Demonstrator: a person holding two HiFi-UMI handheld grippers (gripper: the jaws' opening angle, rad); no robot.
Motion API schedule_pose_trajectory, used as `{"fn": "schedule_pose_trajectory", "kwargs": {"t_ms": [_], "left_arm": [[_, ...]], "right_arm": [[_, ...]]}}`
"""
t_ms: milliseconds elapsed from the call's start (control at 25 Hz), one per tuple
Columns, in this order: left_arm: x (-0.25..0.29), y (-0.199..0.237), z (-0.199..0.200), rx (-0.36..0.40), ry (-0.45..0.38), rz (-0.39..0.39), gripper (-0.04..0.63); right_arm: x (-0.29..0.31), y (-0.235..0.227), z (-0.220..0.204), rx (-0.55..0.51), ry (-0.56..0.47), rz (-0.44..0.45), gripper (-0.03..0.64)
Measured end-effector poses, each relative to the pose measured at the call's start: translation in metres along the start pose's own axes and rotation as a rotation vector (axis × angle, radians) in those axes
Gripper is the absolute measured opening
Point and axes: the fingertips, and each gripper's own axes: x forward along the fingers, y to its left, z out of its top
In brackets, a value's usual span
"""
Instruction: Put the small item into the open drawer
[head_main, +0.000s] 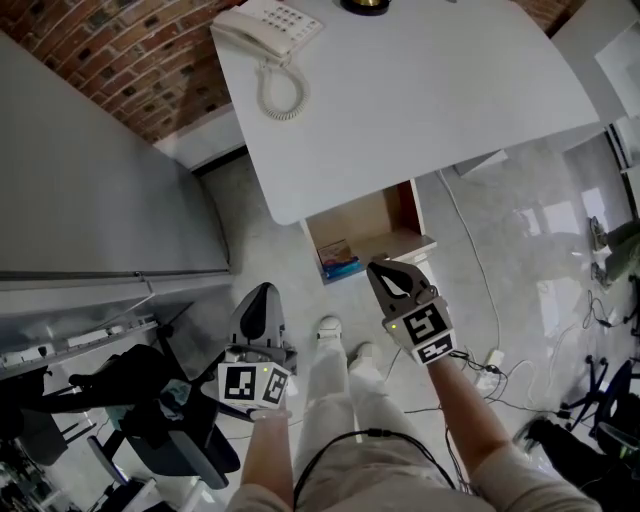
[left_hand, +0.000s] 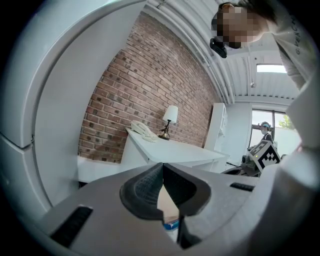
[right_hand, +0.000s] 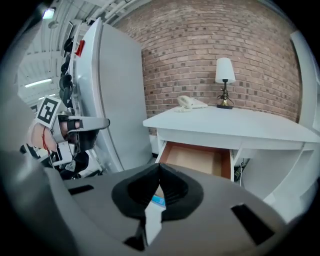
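Observation:
Under the white desk (head_main: 420, 90) the wooden drawer (head_main: 365, 232) stands open. A small blue item (head_main: 340, 266) lies at its front left. My right gripper (head_main: 378, 270) hovers just in front of the drawer's front edge, jaws shut and empty. In the right gripper view the drawer (right_hand: 197, 160) is ahead, and a bit of the blue item (right_hand: 158, 201) shows below the shut right gripper (right_hand: 160, 171). Lower left, by the person's leg, my left gripper (head_main: 262, 292) is shut with nothing in it; its tips meet in the left gripper view (left_hand: 162, 167).
A white telephone (head_main: 268, 28) and a lamp base (head_main: 365, 5) sit on the desk. A large grey cabinet (head_main: 90, 190) stands to the left and a dark chair (head_main: 150, 410) below it. Cables (head_main: 500, 370) trail on the floor at right. The person's shoes (head_main: 328, 328) are below the drawer.

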Motion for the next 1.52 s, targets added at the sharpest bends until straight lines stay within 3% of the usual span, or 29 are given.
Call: {"fn": "schedule_pose_trajectory", "kwargs": {"t_ms": [560, 1520], "left_arm": [[-0.033, -0.019, 0.039, 0.026, -0.046, 0.003, 0.005], [-0.074, -0.049, 0.114, 0.086, -0.145, 0.019, 0.005]], "right_arm": [[-0.061, -0.014, 0.038, 0.115, -0.131, -0.069, 0.006], [-0.147, -0.016, 0.105, 0.111, -0.363, -0.09, 0.005]]}}
